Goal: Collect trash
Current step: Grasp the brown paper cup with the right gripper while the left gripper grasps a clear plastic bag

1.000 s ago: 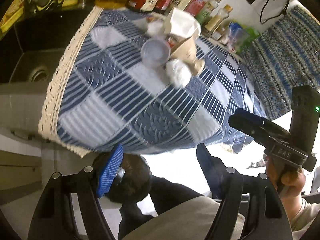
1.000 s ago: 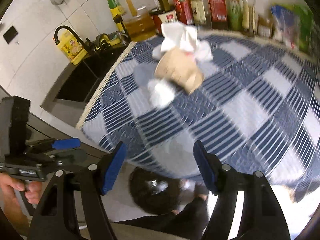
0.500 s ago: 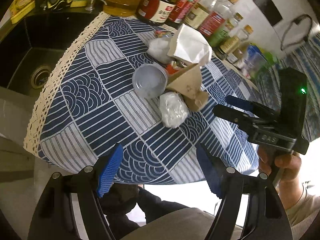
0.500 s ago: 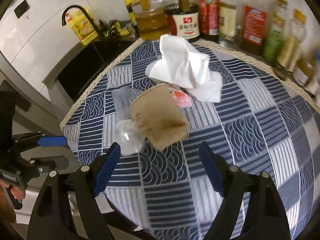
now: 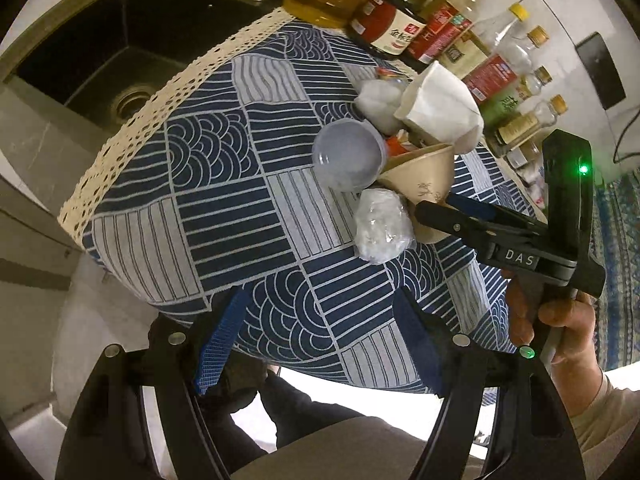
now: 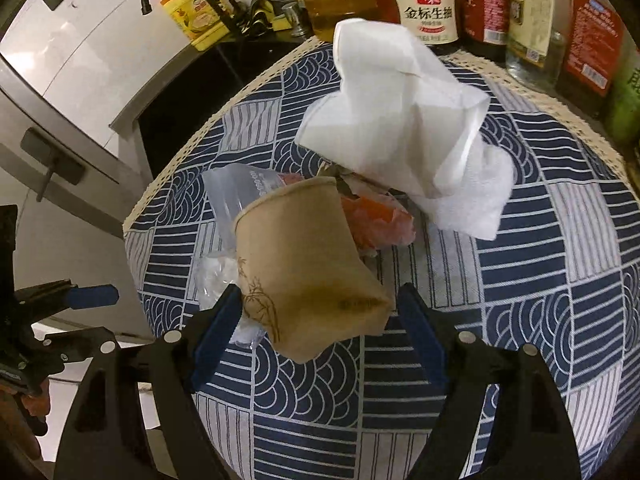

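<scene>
Nothing is collected yet: the crushed paper cup (image 6: 308, 268), napkin (image 6: 404, 128) and plastic lie on the counter (image 6: 560, 280). The right tongs (image 6: 320, 320) are closing around the cup without pinching it; the left tongs (image 5: 320, 340) are spread, empty.

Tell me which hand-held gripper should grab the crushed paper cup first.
Right. The right hand-held gripper already has the paper cup between its fingers, jaws closing, not yet pressing. The left hand-held gripper hangs back at the tablecloth's near edge, empty.

A crushed paper cup (image 6: 308, 268) hid most of a clear plastic cup (image 6: 236, 196) and an orange wrapper (image 6: 380, 220). The far bottles (image 6: 532, 8) were cropped at the top edge, their small print unreadable.
</scene>
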Motion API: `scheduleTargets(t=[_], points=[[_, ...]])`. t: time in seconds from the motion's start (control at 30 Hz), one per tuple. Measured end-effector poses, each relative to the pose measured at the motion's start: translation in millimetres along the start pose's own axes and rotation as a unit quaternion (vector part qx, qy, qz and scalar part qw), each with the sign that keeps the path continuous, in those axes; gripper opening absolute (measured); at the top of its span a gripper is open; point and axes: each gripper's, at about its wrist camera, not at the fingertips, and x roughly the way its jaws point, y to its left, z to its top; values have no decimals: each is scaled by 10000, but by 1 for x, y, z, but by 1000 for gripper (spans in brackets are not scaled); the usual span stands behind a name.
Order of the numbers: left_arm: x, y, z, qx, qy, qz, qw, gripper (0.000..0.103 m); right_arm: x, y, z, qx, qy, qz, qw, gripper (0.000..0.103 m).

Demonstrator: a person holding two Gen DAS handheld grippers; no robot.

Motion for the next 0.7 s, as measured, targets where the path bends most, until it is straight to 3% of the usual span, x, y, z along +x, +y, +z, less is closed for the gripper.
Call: scheduleTargets(t=[0.3,0.7], points=[[9,-15,2,21,54,75,10000,73,-3,-3,-5,-97,-49,258,9996,74],[28,-45,22,472,197,150,9986,73,-57,-25,-29,310,-534,417,9972,74]])
